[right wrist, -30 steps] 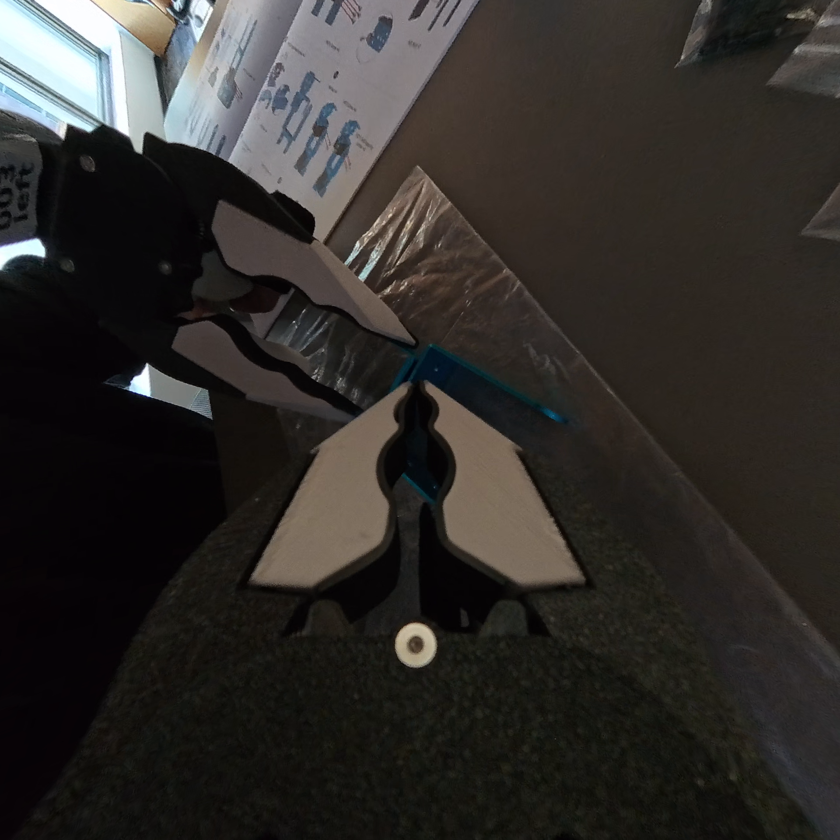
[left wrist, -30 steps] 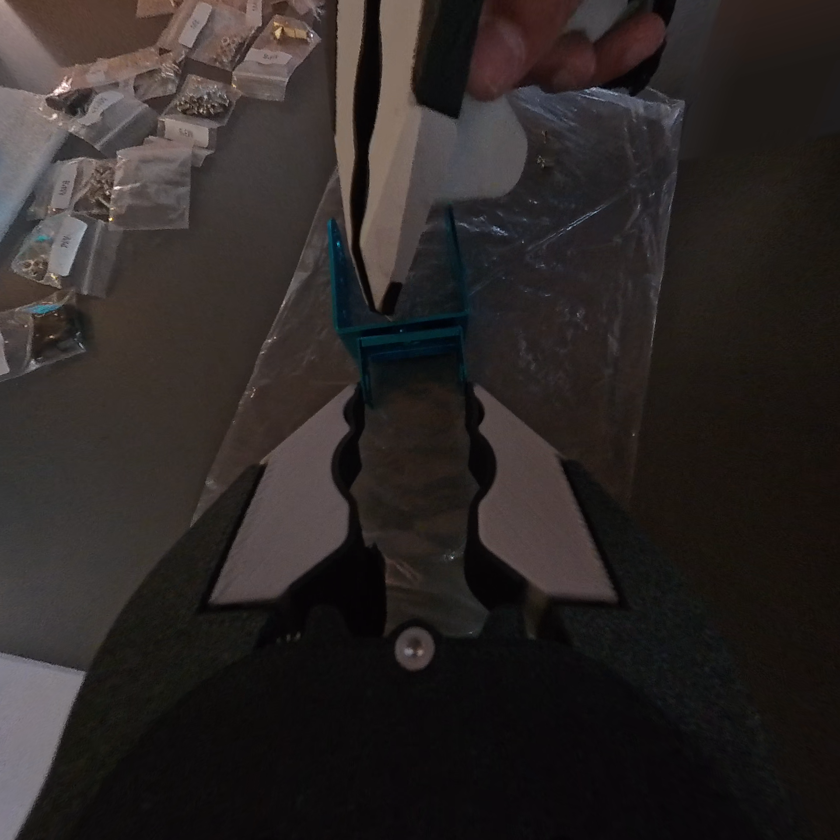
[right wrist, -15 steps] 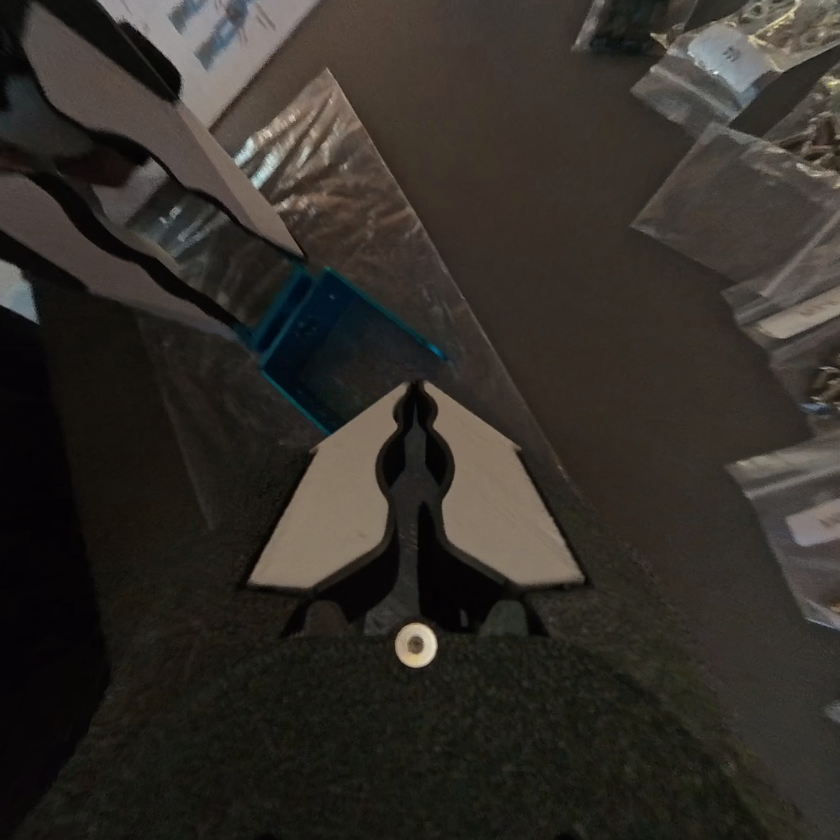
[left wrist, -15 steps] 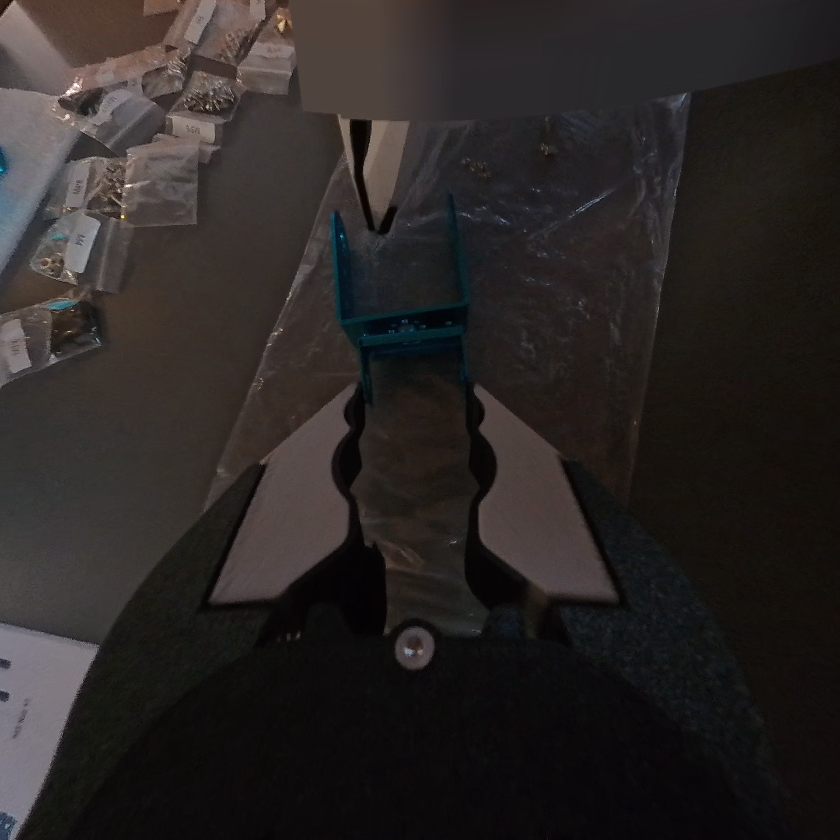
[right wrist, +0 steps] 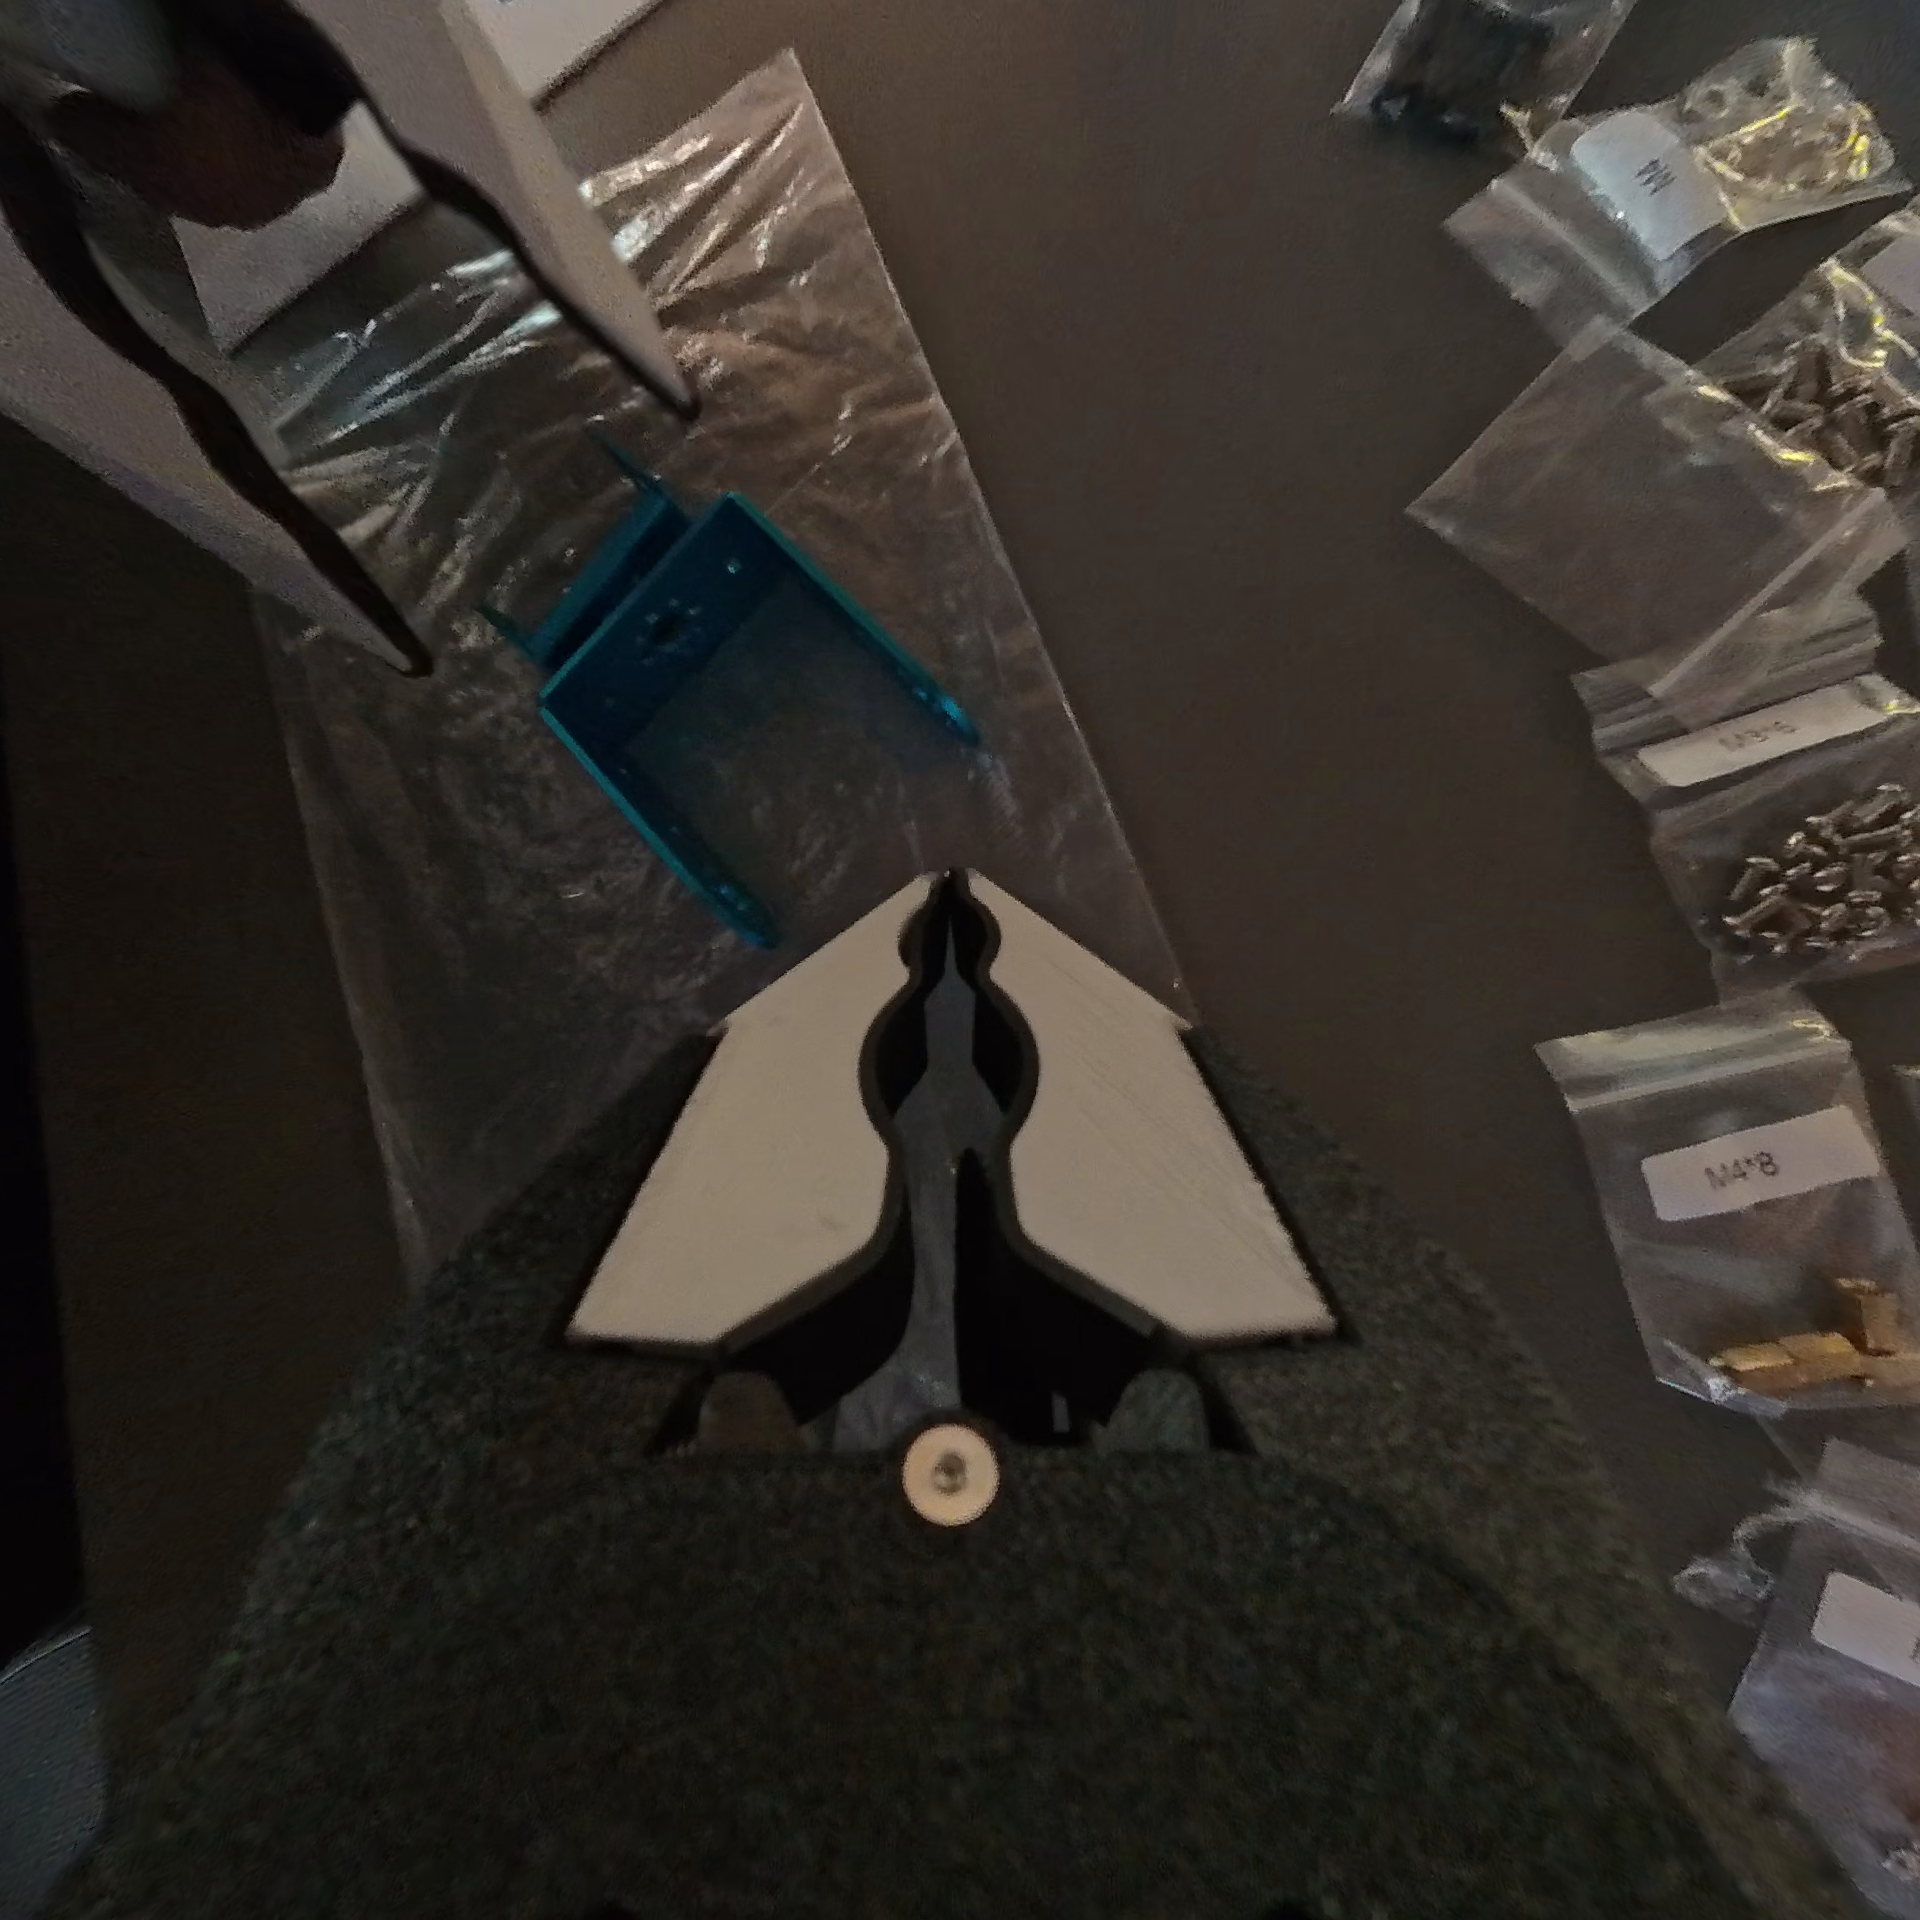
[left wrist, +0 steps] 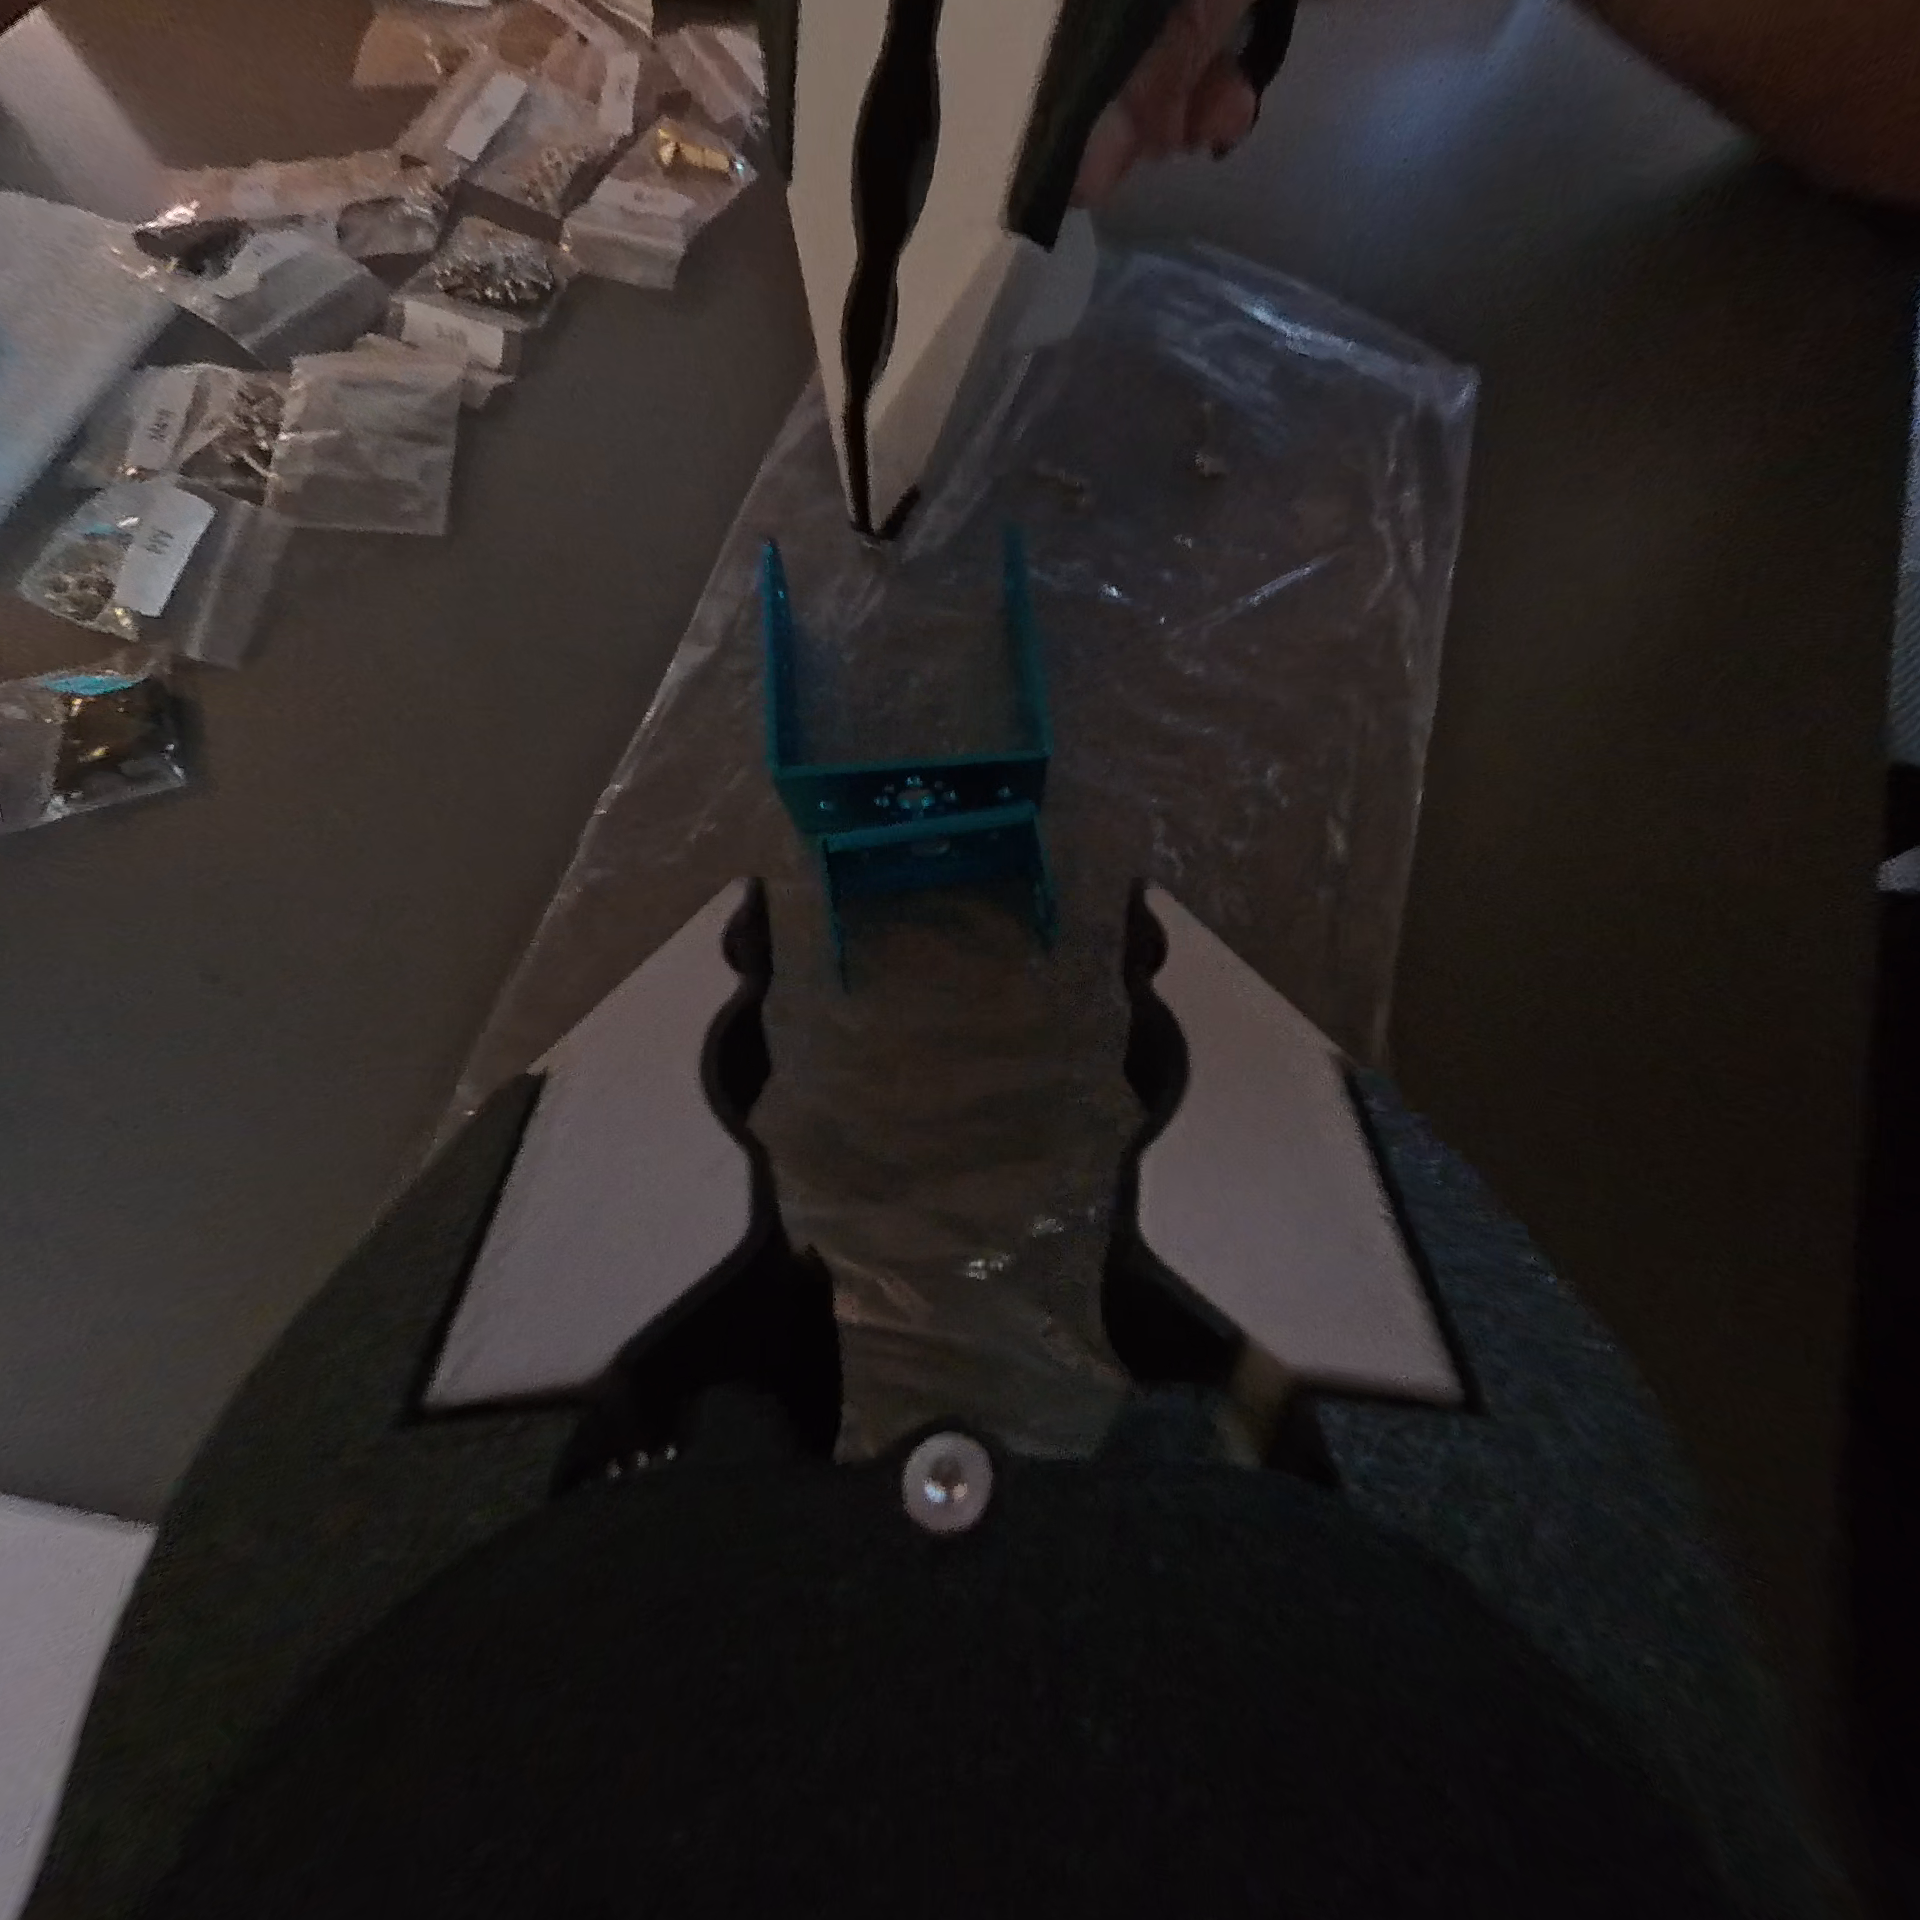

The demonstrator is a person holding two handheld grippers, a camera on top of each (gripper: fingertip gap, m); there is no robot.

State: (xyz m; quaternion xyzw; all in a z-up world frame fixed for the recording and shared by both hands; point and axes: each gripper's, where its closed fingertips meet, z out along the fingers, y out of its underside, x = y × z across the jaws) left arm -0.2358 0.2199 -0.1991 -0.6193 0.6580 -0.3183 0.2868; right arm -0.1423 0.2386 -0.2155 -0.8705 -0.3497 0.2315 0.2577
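My left gripper (left wrist: 940,904) stands wide open and holds nothing, its tips either side of the near end of the blue metal bracket (left wrist: 907,769), which lies at frame centre on the clear plastic sheet (left wrist: 1247,665). My right gripper (right wrist: 951,881), low centre in its own view, is closed on nothing, just beside the bracket's near end. Small parts bags (right wrist: 1745,852) line that view's right edge.

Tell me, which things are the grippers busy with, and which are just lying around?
Busy with:
- left gripper, open, right at the blue metal bracket
- right gripper, shut, close by
- clear plastic bag under the bracket

Lying around:
- zip bags of screws
- bag of brass pieces
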